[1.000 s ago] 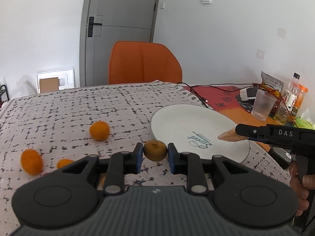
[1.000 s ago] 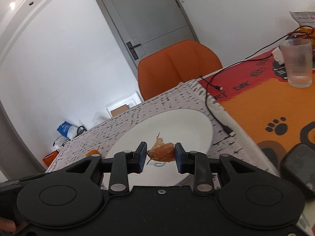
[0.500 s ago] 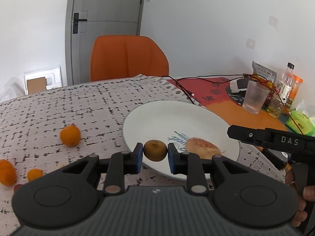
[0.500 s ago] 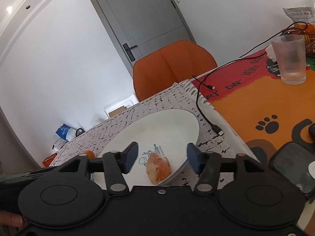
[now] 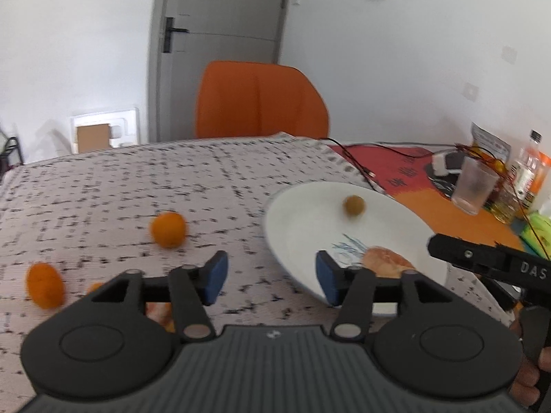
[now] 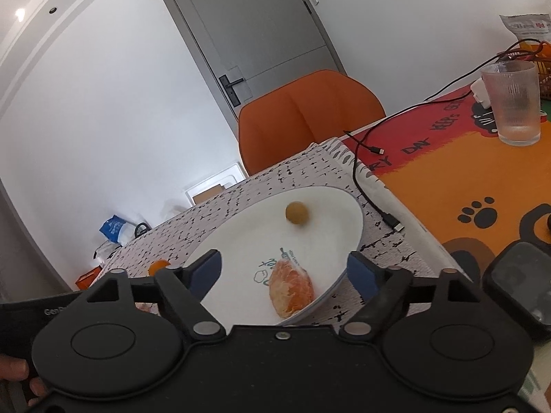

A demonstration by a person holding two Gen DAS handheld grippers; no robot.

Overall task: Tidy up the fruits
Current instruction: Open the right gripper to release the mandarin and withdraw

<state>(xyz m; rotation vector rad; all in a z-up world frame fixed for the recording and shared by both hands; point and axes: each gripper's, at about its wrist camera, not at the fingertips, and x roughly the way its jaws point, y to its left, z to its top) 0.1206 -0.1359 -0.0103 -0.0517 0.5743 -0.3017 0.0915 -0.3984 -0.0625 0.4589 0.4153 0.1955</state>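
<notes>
Left wrist view: the left gripper (image 5: 272,280) is spread wide and empty above a speckled tablecloth (image 5: 137,192). Loose oranges (image 5: 168,229) lie on the cloth; the white plate (image 5: 299,227) holds a small brown fruit (image 5: 354,205) and a peeled orange (image 5: 385,261). An orange chair (image 5: 258,99) stands before a grey door (image 5: 220,34).

Right wrist view: the right gripper (image 6: 286,272) is also spread and empty over the plate (image 6: 241,241); the peeled orange (image 6: 291,287) sits near the rim, the brown fruit (image 6: 296,212) farther in. A glass (image 6: 511,106) stands on an orange mat (image 6: 465,179).
</notes>
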